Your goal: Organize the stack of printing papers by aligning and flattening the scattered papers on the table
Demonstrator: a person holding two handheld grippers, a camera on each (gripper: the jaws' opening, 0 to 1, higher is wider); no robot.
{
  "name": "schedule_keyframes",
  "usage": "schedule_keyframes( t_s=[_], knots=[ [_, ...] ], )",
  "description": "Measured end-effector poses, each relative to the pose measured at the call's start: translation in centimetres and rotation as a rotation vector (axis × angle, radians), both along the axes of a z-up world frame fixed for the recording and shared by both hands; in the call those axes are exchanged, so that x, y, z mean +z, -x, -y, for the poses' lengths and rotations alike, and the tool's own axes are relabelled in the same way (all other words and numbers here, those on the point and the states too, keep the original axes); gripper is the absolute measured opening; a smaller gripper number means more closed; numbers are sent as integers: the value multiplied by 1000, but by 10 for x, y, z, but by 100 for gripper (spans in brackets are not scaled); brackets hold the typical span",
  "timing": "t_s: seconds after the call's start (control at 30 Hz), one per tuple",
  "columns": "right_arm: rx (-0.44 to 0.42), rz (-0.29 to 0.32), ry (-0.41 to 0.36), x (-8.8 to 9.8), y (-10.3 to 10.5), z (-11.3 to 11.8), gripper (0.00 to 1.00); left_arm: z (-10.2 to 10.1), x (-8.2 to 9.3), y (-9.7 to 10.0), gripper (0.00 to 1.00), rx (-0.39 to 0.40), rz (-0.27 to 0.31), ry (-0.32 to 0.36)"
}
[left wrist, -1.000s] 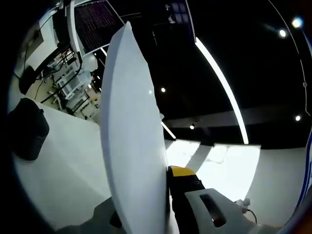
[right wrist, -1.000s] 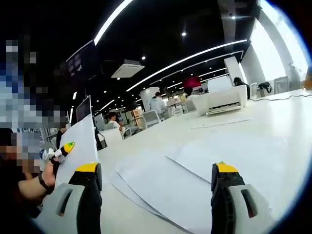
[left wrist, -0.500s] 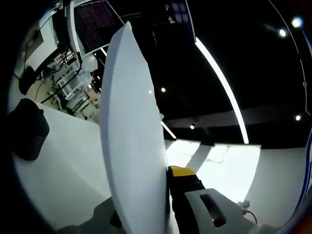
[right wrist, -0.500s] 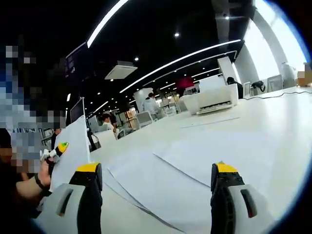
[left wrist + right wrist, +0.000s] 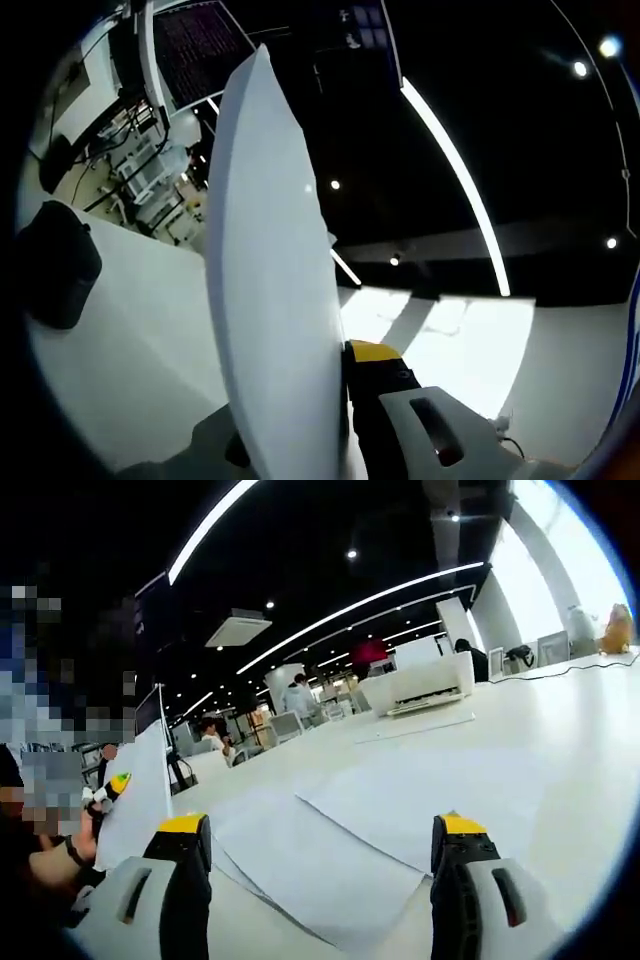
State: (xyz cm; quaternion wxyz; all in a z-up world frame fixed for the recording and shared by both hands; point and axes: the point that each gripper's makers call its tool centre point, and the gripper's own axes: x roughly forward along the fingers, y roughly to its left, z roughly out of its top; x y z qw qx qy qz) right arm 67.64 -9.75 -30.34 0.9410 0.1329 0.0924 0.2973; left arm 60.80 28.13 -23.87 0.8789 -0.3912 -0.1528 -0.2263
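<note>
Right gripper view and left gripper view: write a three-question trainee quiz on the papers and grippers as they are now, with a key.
1. True or false: the left gripper is shut on a sheet of paper held upright off the table.
2. Multiple choice: in the right gripper view, the right gripper is
A. shut on a sheet
B. open, with loose sheets on the table ahead of it
C. pressing a printer
3. Fill in: the white printer stands at the ____ end of the table, beyond the loose sheets.

Key: 1 true; 2 B; 3 far.
</note>
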Motion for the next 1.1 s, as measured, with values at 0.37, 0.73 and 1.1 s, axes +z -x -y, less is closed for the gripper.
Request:
schedule_keyframes(
  t_s=[0.37,0.73,1.1],
  knots=[
    [-53,11,51,-4,-8,27,85,0,0,0,7,0,1,1],
    [-114,5,106,-11,-23,57,85,1,0,1,7,1,3,5],
    [-152,1,227,-20,-32,71,85,0,1,1,7,0,5,8]
  ],
)
